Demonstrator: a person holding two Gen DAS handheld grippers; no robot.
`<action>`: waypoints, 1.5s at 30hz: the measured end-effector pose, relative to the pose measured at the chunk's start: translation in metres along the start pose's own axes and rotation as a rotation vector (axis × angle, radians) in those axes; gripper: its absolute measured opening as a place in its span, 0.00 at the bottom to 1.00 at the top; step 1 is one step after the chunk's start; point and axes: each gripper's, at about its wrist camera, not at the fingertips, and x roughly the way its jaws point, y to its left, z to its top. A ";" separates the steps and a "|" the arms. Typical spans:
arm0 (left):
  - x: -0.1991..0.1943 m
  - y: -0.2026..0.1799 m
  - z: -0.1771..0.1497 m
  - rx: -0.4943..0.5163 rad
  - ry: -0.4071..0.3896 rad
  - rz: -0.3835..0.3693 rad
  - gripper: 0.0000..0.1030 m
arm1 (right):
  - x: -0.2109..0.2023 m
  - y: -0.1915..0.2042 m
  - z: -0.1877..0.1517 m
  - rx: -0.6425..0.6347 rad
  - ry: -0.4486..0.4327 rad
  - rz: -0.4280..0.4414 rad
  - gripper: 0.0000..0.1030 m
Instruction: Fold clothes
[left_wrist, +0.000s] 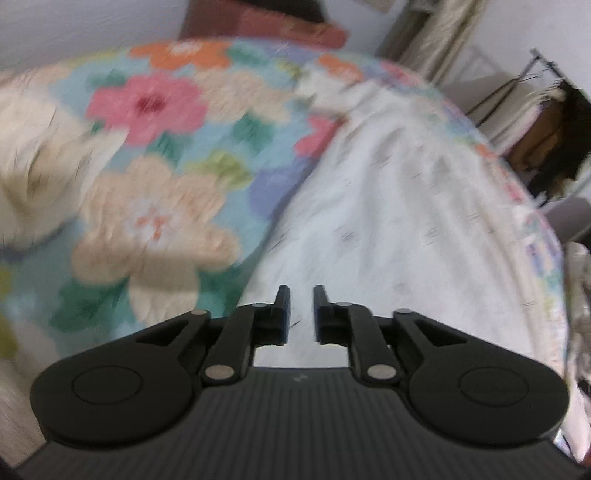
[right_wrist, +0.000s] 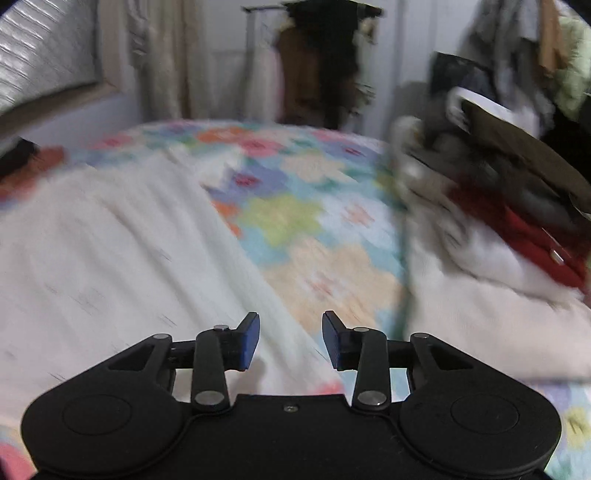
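Room: I am looking at a bedroom with pale walls, a curtain and a clothes rack (right_wrist: 314, 55) at 12 o'clock in the right wrist view; both views are motion-blurred.
Bed: a floral bedspread (left_wrist: 155, 155) covers it and carries everything.
White garment: a large white cloth (left_wrist: 399, 206) with small dark flecks lies spread on the bed, running from 6 toward 1 o'clock in the left view and filling 9 o'clock in the right view (right_wrist: 110, 258).
Pile: a heap of mixed clothes (right_wrist: 498, 229), white, red and grey, sits at 3 o'clock in the right view, near the garment but apart from it.
Handling: I judge the cloth light, soft and limp, so it will sag and drag; its edges or corners look the best places to pinch.
Left gripper (left_wrist: 301, 312): fingers slightly parted, holding nothing, over the white cloth.
Right gripper (right_wrist: 290, 341): fingers spread wide, empty, above the garment's edge at 6 o'clock.
Next: I would pinch both near corners before lifting.
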 end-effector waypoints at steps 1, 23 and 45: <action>-0.006 -0.008 0.009 0.037 -0.026 -0.013 0.29 | 0.000 0.003 0.014 -0.006 0.005 0.040 0.48; 0.180 -0.118 0.133 0.279 0.070 -0.001 0.37 | 0.287 0.034 0.169 0.422 0.270 0.304 0.55; 0.212 -0.074 0.125 0.342 0.057 0.134 0.40 | 0.340 0.039 0.214 -0.063 0.098 -0.106 0.08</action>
